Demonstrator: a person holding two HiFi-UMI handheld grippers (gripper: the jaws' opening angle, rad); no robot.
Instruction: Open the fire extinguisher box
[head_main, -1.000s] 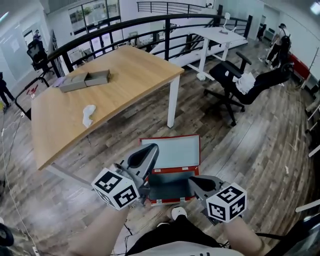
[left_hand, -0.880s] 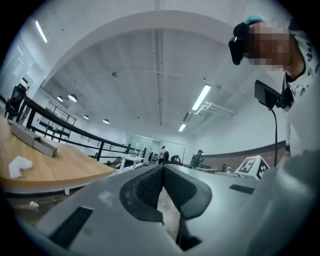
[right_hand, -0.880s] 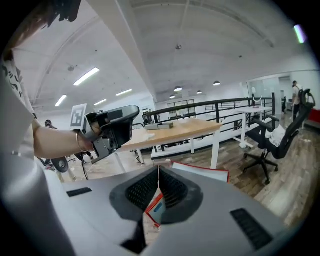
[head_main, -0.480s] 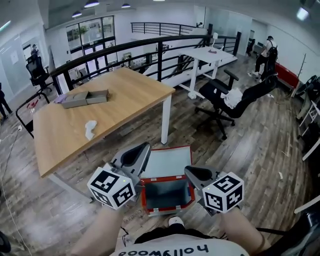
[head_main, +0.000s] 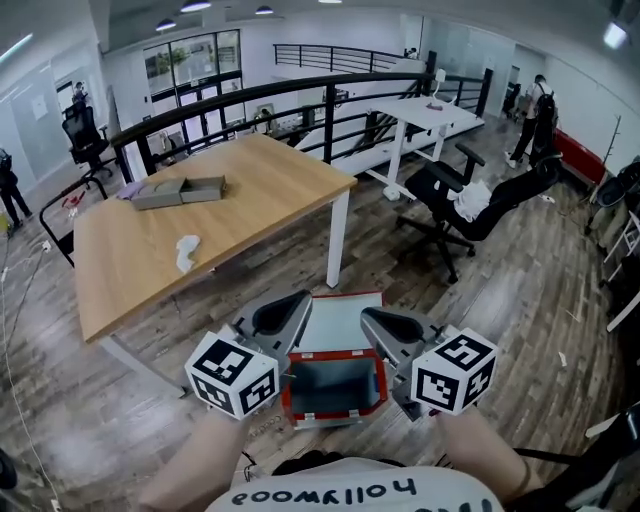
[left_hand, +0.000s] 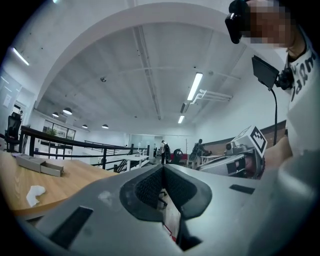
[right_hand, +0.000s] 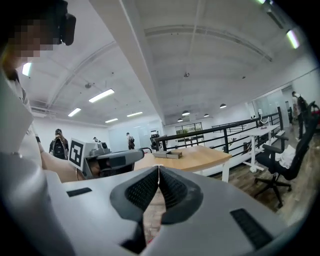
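Red rectangular metal fire extinguisher box (head_main: 334, 413) sits on wood-plank floor (head_main: 520, 300) w/ lid (head_main: 338, 322) swung open, grey inside showing. Grey left gripper (head_main: 293, 306) hangs above box's left edge, jaws together, nothing btwn. Grey right gripper (head_main: 372, 318) is above box's right edge, jaws also together, empty. Light wooden table (head_main: 150, 260) stands beyond box, to its left.

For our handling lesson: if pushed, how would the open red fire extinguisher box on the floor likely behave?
The fire extinguisher box looks flat-sided and rigid, so it would probably slide on the wood floor, not roll. Its opened lid might swing if jolted.
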